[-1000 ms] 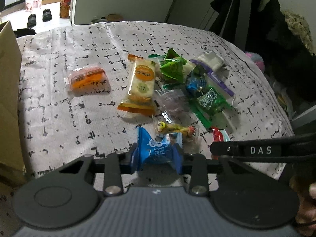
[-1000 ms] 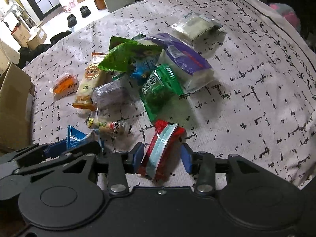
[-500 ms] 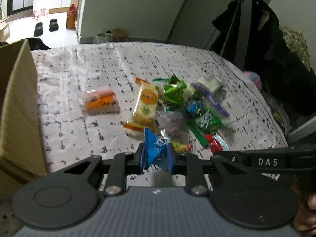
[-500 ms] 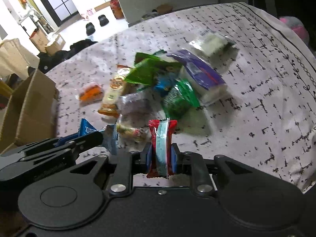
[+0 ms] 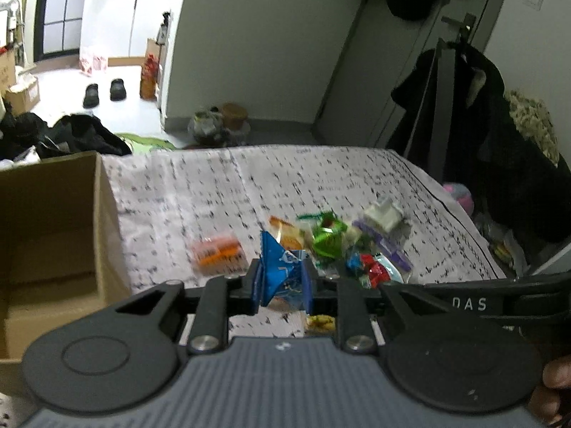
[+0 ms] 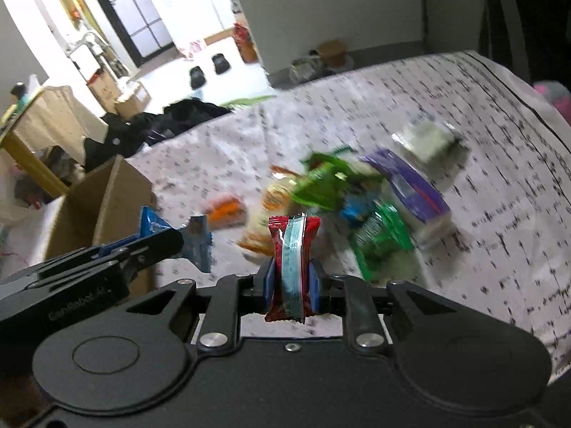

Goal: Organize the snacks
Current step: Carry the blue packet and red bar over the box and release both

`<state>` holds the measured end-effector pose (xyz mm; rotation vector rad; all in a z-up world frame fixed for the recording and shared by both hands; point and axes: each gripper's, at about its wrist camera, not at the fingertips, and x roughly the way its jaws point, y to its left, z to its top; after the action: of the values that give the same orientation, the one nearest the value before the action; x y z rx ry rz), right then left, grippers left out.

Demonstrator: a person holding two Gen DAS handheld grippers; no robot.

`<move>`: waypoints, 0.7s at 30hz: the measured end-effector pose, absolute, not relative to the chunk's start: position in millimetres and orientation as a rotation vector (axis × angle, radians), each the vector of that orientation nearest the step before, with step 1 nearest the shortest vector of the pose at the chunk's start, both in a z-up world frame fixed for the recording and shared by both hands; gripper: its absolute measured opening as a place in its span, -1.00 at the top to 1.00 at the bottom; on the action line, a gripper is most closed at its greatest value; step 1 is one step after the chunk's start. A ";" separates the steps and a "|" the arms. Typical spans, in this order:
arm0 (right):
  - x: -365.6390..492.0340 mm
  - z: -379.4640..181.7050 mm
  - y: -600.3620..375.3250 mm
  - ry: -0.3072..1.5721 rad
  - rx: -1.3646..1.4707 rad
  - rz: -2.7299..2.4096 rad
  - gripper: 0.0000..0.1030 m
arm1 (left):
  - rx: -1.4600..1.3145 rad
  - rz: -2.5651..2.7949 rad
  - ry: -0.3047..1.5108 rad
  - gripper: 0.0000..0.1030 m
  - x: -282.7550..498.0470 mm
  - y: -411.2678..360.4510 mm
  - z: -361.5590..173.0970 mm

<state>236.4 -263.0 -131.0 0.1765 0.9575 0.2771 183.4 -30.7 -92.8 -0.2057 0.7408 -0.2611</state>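
My left gripper (image 5: 282, 285) is shut on a blue snack packet (image 5: 282, 271) and holds it above the patterned cloth. The same packet (image 6: 171, 232) shows at the left of the right wrist view. My right gripper (image 6: 291, 285) is shut on a red and pale blue snack packet (image 6: 292, 260), held upright above the cloth. The red packet (image 5: 374, 271) also shows in the left wrist view. A pile of snacks (image 6: 357, 199) lies on the cloth: green, purple, white, orange (image 5: 219, 253) and yellow packets. An open cardboard box (image 5: 50, 235) stands at the left.
The white cloth with black marks (image 5: 249, 178) covers the surface and ends at a dark border on the right. Dark clothes hang on a rack (image 5: 464, 107) at the right. Shoes, boxes and bags lie on the floor (image 5: 103, 89) beyond.
Both grippers have lifted their packets up off the cloth and tilted back. The right gripper closed on the red packet. The cardboard box has come further into view.
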 end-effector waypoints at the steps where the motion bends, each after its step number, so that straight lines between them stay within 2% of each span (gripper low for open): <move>1: 236.3 -128.1 -260.4 0.947 0.175 0.288 0.62 | -0.203 -0.254 0.731 0.59 181.6 -27.6 -88.9; 21: 238.5 -85.7 -196.2 0.773 0.166 0.522 0.62 | -0.248 -0.036 0.604 0.59 150.1 50.9 -37.6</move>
<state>238.5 -196.2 -85.7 0.1664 0.7732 0.5215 150.1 50.9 -37.6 -0.2480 0.6042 -0.0361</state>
